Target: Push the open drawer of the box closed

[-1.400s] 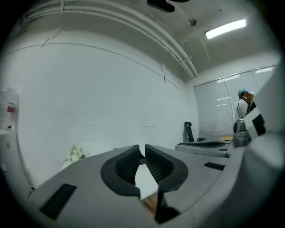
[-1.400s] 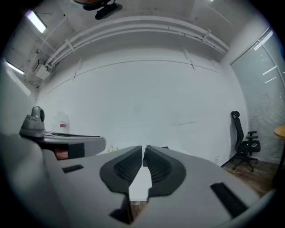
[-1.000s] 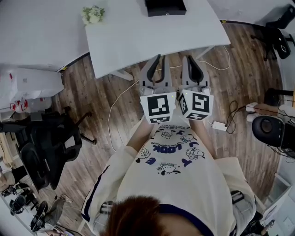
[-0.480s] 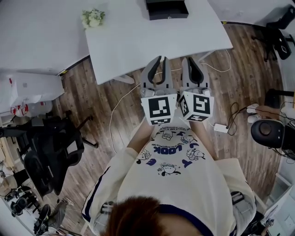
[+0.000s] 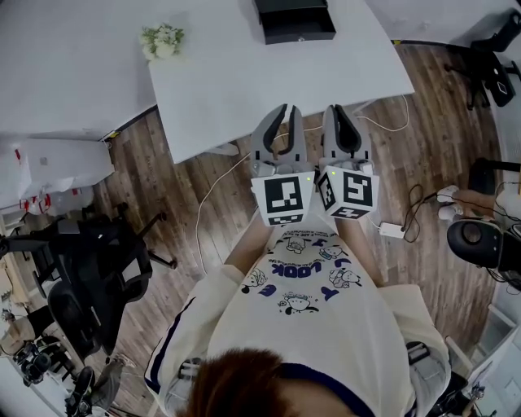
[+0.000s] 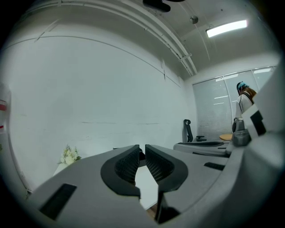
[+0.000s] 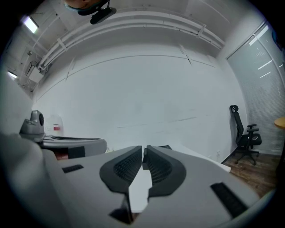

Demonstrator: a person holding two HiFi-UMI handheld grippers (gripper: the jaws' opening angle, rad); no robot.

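Black box [image 5: 286, 6] with drawer [image 5: 299, 32] pulled out at far edge of white table [image 5: 244, 77], well ahead of left gripper [image 5: 282, 108] and right gripper [image 5: 337, 109], 2 side by side, jaws closed on nothing.

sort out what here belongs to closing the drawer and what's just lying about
For the job:
- black drawer box on the white table
- left claw and right claw, both shut and empty, not at the box yet

Lying about:
- flower bunch
- black office chair
- white adapter and cable on the floor
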